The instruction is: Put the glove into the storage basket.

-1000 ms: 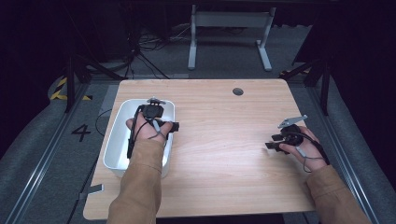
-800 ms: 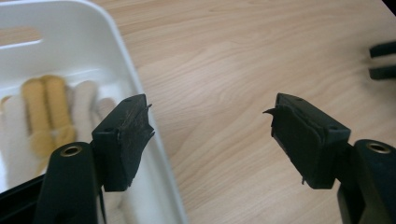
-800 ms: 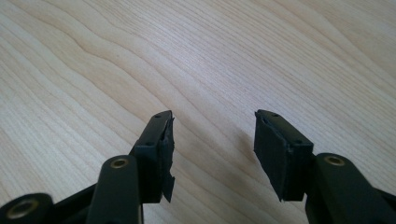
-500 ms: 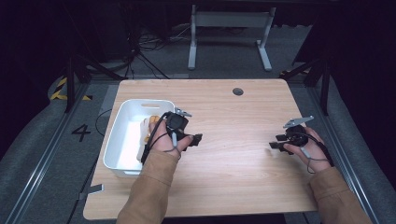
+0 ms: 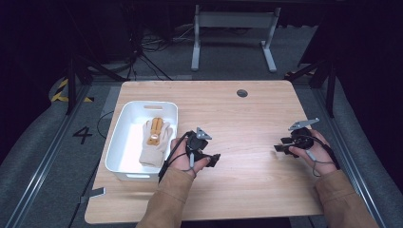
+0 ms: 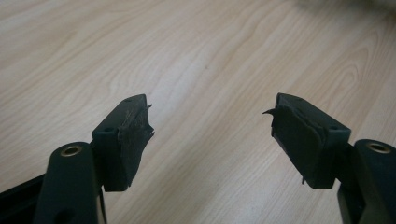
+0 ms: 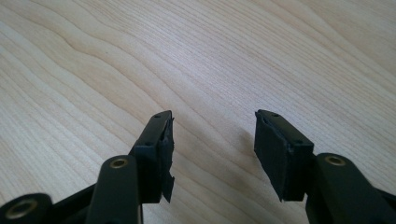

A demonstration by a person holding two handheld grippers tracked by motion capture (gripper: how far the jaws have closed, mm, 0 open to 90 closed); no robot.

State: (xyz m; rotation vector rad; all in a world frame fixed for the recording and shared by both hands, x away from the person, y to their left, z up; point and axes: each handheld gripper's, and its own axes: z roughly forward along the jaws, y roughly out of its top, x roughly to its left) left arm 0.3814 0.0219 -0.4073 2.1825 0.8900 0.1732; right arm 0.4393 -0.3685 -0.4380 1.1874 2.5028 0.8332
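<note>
**Glove left in the bin, left hand back over the table**

A second ago my left gripper (image 5: 215, 160) was hanging over the white bin (image 5: 119, 142); now I have brought it out to the right and lower, over bare wood just beside the bin's right wall. Its jaws stand wide apart with nothing between them — in the left gripper view I look straight past the worn pads (image 6: 135, 135) to the grain of the table (image 6: 201, 70). The cream glove (image 5: 156, 140), with its tan palm patch facing up, lies flat inside the bin, toward the right side, untouched by either hand. I judge that the placing is done and this is the retreat, so little seems left to do with this item.

My right gripper (image 5: 281, 145) has barely shifted. It sits low near the table's right edge, jaws apart and empty as well — the right gripper view shows plain wood between the pads (image 7: 164, 154).

The table (image 5: 247, 123) is a pale wood top with a round cable hole (image 5: 242, 93) near the far edge, otherwise bare apart from the bin. Around it the room is dark: grey floor, a taped numeral 4 (image 5: 82, 135) at the left, cables, and the white legs of another stand (image 5: 233, 33) beyond
</note>
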